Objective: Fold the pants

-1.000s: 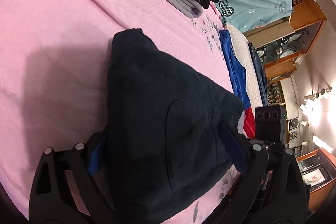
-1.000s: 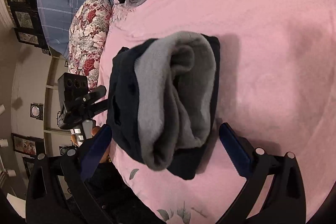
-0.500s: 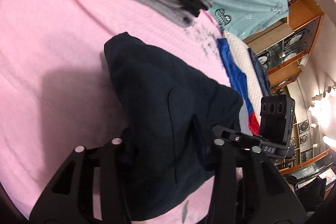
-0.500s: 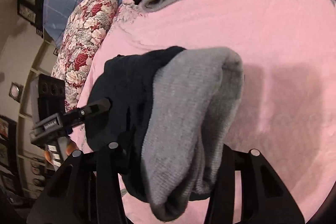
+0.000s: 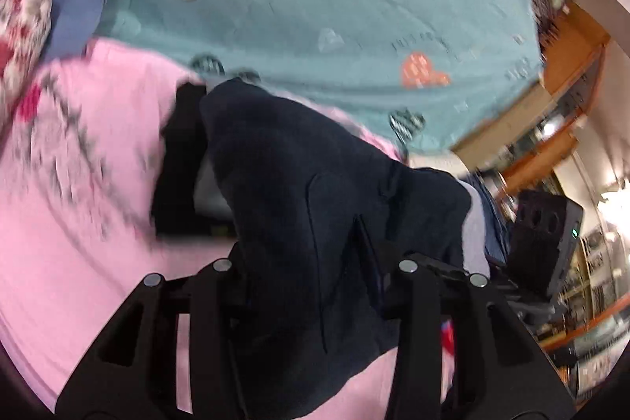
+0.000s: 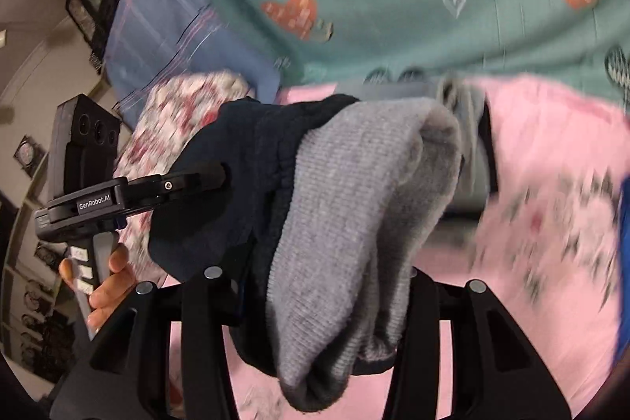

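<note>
The folded dark navy pants (image 5: 315, 207) hang lifted above the pink bedspread (image 5: 78, 262), held from both ends. My left gripper (image 5: 315, 286) is shut on one end of the bundle. In the right wrist view the same pants (image 6: 236, 184) show their grey fleece lining (image 6: 354, 215), and my right gripper (image 6: 315, 294) is shut on that end. The left gripper's body and the hand (image 6: 106, 286) holding it appear at the left of that view. Behind the bundle lies the stack of folded clothes (image 5: 185, 168), mostly hidden.
A teal blanket with heart prints (image 5: 334, 6) rises behind the bed. A floral pillow (image 6: 181, 113) and a blue plaid pillow (image 6: 157, 26) lie at one side. Wooden shelving (image 5: 551, 113) stands beyond the bed's other side. Both views are motion-blurred.
Both grippers went from open around the bundle to shut on it, then lifted it and carried it toward the stack of folded clothes by the teal blanket.
</note>
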The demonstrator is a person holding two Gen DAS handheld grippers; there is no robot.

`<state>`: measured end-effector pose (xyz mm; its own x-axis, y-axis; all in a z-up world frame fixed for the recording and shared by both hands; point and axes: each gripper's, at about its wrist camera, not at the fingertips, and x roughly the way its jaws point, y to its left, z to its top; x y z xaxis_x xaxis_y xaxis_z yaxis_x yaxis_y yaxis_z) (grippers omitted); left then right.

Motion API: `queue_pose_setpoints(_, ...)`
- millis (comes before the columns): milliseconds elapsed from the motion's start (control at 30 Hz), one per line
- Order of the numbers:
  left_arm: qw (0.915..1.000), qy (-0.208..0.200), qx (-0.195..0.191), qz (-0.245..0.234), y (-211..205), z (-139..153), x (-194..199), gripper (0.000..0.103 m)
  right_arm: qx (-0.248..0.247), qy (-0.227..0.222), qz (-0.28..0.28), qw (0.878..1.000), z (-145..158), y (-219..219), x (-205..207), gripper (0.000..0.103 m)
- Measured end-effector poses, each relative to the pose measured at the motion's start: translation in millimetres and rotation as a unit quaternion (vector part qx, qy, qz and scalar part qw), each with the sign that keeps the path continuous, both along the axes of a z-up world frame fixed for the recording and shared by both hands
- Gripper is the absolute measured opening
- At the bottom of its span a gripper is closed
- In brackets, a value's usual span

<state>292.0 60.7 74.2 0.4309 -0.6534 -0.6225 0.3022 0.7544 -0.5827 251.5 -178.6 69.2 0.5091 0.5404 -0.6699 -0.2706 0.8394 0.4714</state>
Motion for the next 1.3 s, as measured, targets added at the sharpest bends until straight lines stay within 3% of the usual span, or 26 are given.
queue_pose_setpoints(67, 0.9999, -0.004, 0.009, 0.006, -10.3, 4.4, 50.4, 0.043, -0.011, 0.0, -0.009, 1.0, 1.7, -2.7, 43.1, 0.046)
queue_pose_setpoints(133, 0.9998, 0.008, 0.017, 0.008, -19.7, -11.2, 92.9, 0.048, -0.03, 0.016, -0.03, 0.999, -14.2, -10.1, 84.4, 0.046)
queue_pose_setpoints(200, 0.9987, 0.036, 0.032, 0.016, -27.0, -45.1, 125.7, 0.049, -0.052, 0.036, -0.047, 0.997, -41.9, -18.8, 113.4, 0.047)
queue_pose_setpoints(267, 0.9943, 0.085, 0.055, 0.034, -33.3, -97.5, 156.0, 0.06, -0.075, 0.057, -0.069, 0.993, -80.7, -30.0, 138.0, 0.056)
queue_pose_setpoints(333, 0.9941, 0.097, 0.025, 0.041, -30.6, -123.2, 163.9, 0.073, -0.042, 0.072, -0.076, 0.994, -111.1, -46.6, 147.7, 0.063)
queue_pose_setpoints(400, 0.996, 0.082, 0.011, 0.035, -28.2, -123.8, 163.9, 0.076, 0.001, 0.069, -0.067, 0.995, -116.0, -58.0, 150.0, 0.064)
queue_pose_setpoints(533, 0.9972, 0.061, 0.027, 0.034, -19.7, -101.6, 157.7, 0.079, -0.007, 0.06, -0.045, 0.997, -97.6, -61.1, 145.5, 0.065)
queue_pose_setpoints(700, 0.9957, 0.014, 0.06, 0.069, 4.4, -57.7, 128.0, 0.084, -0.016, 0.021, -0.084, 0.996, -51.4, -72.2, 125.9, 0.073)
queue_pose_setpoints(800, 0.989, -0.023, 0.114, 0.092, 8.0, -32.4, 94.2, 0.09, -0.074, -0.021, -0.13, 0.989, -20.4, -73.6, 105.5, 0.073)
queue_pose_setpoints(867, 0.9793, -0.069, 0.156, 0.108, 4.0, -14.7, 55.5, 0.097, -0.112, -0.052, -0.146, 0.982, 0.8, -64.9, 84.3, 0.076)
queue_pose_setpoints(933, 0.9659, -0.12, 0.191, 0.127, -2.5, 0.9, 9.3, 0.101, -0.159, -0.08, -0.161, 0.971, 17.8, -55.2, 58.6, 0.095)
queue_pose_setpoints(1000, 0.9534, -0.153, 0.216, 0.144, -8.5, 8.2, -30.6, 0.101, -0.209, -0.118, -0.177, 0.955, 30.6, -41.8, 25.1, 0.102)
queue_pose_setpoints(1067, 0.9454, -0.167, 0.229, 0.159, -14.6, 9.1, -71.0, 0.101, -0.255, -0.137, -0.205, 0.935, 31.9, -32.3, -11.0, 0.102)
queue_pose_setpoints(1233, 0.9509, -0.141, 0.219, 0.166, -19.6, -10.6, -134.4, 0.101, -0.213, -0.107, -0.187, 0.953, -6.7, -27.6, -85.6, 0.102)
queue_pose_setpoints(1300, 0.9456, -0.149, 0.232, 0.173, -26.0, -22.6, -148.8, 0.101, -0.205, -0.101, -0.185, 0.956, -27.4, -21.7, -105.1, 0.102)
